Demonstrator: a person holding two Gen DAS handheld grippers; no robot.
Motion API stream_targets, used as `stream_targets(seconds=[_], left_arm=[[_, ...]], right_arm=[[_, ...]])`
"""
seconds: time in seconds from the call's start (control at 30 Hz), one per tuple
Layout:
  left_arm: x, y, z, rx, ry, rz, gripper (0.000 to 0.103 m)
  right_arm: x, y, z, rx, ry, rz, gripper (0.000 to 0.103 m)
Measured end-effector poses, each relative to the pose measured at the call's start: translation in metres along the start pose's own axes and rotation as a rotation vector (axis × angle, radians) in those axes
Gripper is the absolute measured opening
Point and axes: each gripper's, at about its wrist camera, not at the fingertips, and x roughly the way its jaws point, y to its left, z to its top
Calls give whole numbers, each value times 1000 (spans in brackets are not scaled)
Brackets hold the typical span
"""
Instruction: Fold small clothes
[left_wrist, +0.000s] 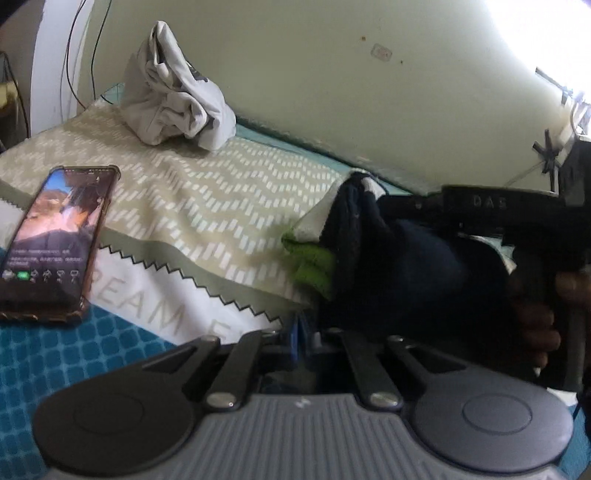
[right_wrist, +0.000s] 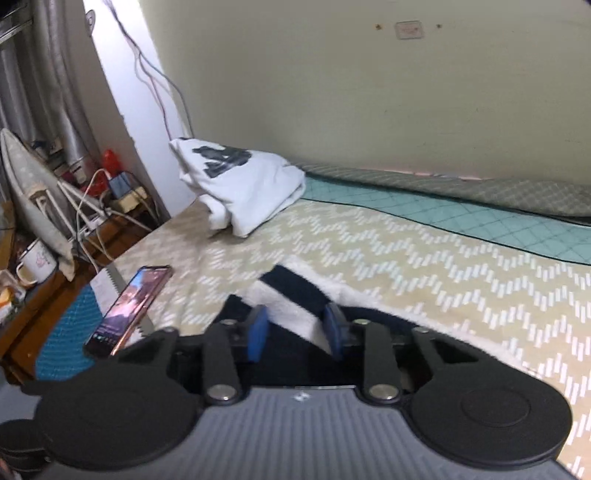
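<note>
A small navy garment (left_wrist: 388, 266) with white fleece and a green patch (left_wrist: 310, 266) lies bunched on the zigzag-patterned bed cover (left_wrist: 207, 199). My left gripper (left_wrist: 300, 328) is shut, its blue pads meeting at the garment's lower left edge; I cannot see whether fabric is pinched between them. In the right wrist view the same garment (right_wrist: 291, 288) shows white fleece with a navy stripe. My right gripper (right_wrist: 295, 326) has a fold of it filling the gap between its blue pads. A hand (left_wrist: 535, 332) holds that tool at the right of the left wrist view.
A phone (right_wrist: 129, 310) with a lit screen lies at the bed's left edge. A crumpled white garment (right_wrist: 240, 184) sits by the wall at the far left corner. Beyond the bed stand an ironing board (right_wrist: 33, 199), a mug (right_wrist: 33, 266) and cables.
</note>
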Motion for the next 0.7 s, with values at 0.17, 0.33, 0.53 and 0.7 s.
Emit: stream_targets(seconds=[0.17,0.33,0.53,0.7], left_arm=[[-26,-3,11,26,-95,9,49],[-39,-5,26,26,-174,-57,103],[3,-10,36,-13,-5,-203,103],[40,-7,31,-65,110,-283,103]], right_arm=[[-34,-14,-5,78,-90,114,55],[-110,-42,-34,215,-303,119,70],[-117,-83,-90,452,-203,185,75],[-91,-80,-100,457,-108,227,75]])
